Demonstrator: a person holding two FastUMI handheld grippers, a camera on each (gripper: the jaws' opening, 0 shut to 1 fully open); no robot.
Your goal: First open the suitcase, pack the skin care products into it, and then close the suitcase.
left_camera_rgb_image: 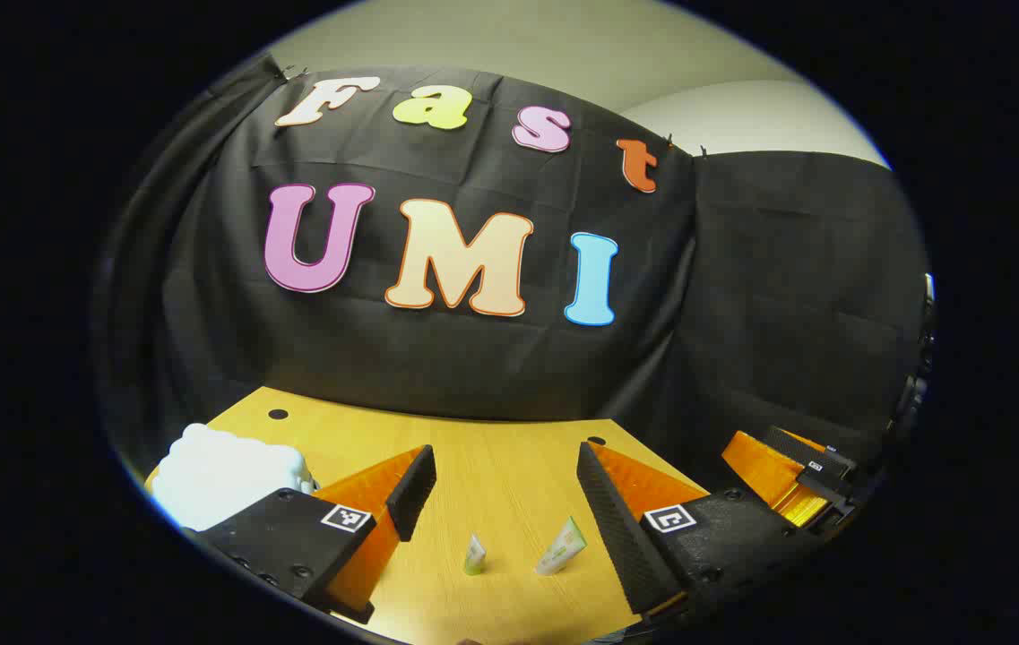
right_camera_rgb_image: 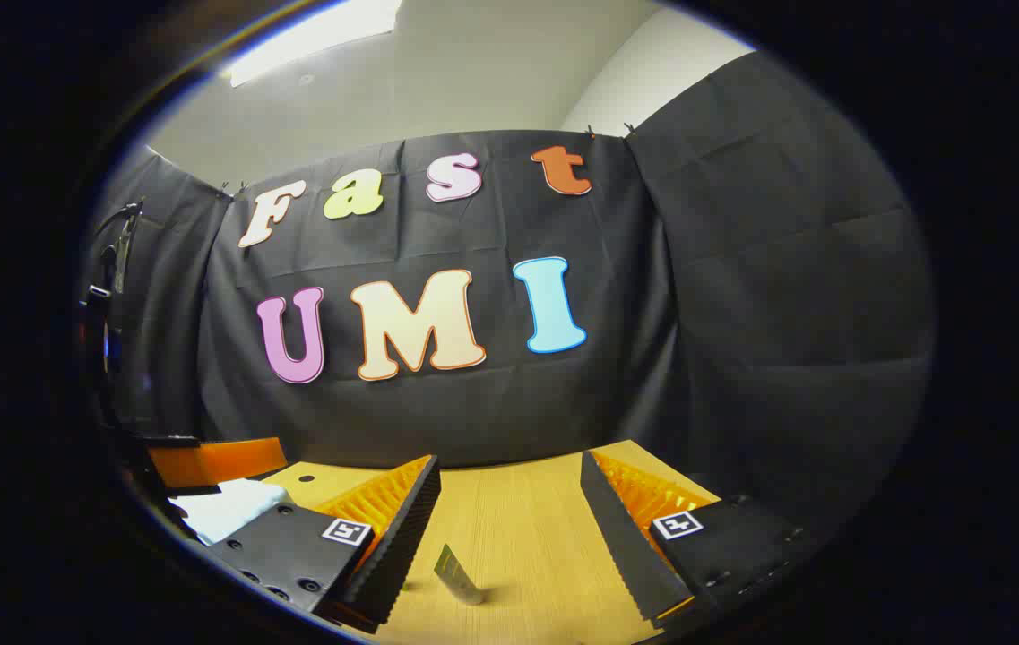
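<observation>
Two handheld grippers are hovering above a wooden bench (left_camera_rgb_image: 509, 466), both with fingers spread wide and gripping nothing. In the left gripper view, the left gripper (left_camera_rgb_image: 505, 479) is facing two small skin care tubes (left_camera_rgb_image: 563, 546) standing upright on the bench between its fingers, one nearer the right finger. The white suitcase (left_camera_rgb_image: 227, 475), seemingly still closed, is sitting beyond the left finger, left of the tubes. The right gripper (right_camera_rgb_image: 509, 491) is facing one tube (right_camera_rgb_image: 455, 575) leaning between its fingers. The left gripper is judged nearer the suitcase
</observation>
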